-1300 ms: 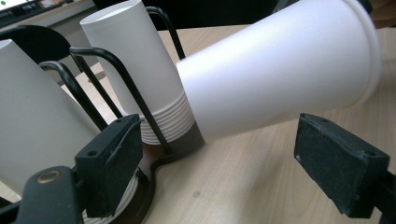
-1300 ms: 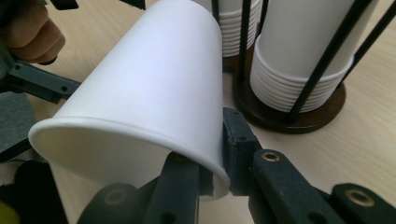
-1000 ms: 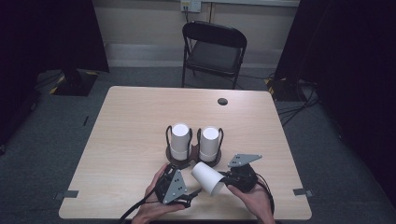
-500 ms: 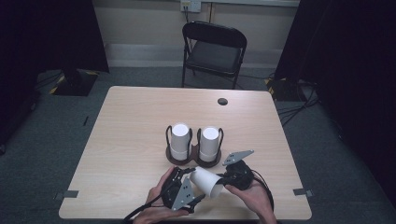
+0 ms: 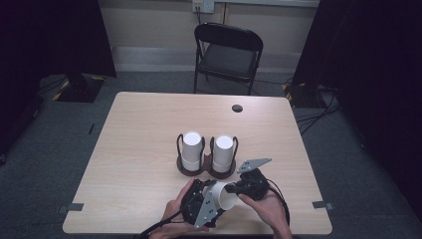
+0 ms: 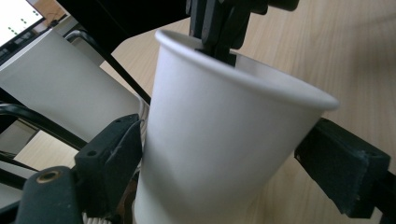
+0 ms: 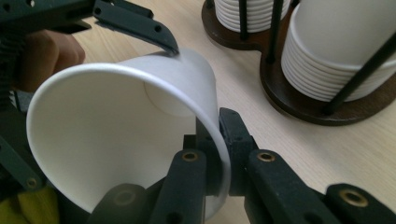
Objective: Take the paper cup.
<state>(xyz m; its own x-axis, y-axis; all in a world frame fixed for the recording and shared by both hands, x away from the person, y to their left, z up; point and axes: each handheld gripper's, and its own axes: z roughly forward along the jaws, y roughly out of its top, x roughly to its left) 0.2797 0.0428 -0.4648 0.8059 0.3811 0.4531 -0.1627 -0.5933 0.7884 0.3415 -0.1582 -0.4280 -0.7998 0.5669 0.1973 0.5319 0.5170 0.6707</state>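
A white paper cup (image 5: 226,196) lies on its side in the air near the table's front edge, held between both grippers. My right gripper (image 5: 240,189) is shut on the cup's rim; in the right gripper view its jaws (image 7: 217,140) pinch the wall of the cup (image 7: 116,126). My left gripper (image 5: 213,191) straddles the cup's body from the other side. In the left gripper view both pads (image 6: 114,154) rest against the cup (image 6: 224,140), and the right gripper (image 6: 219,28) grips the rim at the top.
A dark wooden holder (image 5: 206,170) with two stacks of white cups (image 5: 191,148) (image 5: 223,151) stands just beyond the grippers at mid-table. A small dark round grommet (image 5: 237,108) sits near the far edge. A black folding chair (image 5: 229,50) stands behind the table (image 5: 139,149).
My left gripper has moved right and closed in around the body of the cup. The right gripper has kept hold of the rim and shifted slightly.
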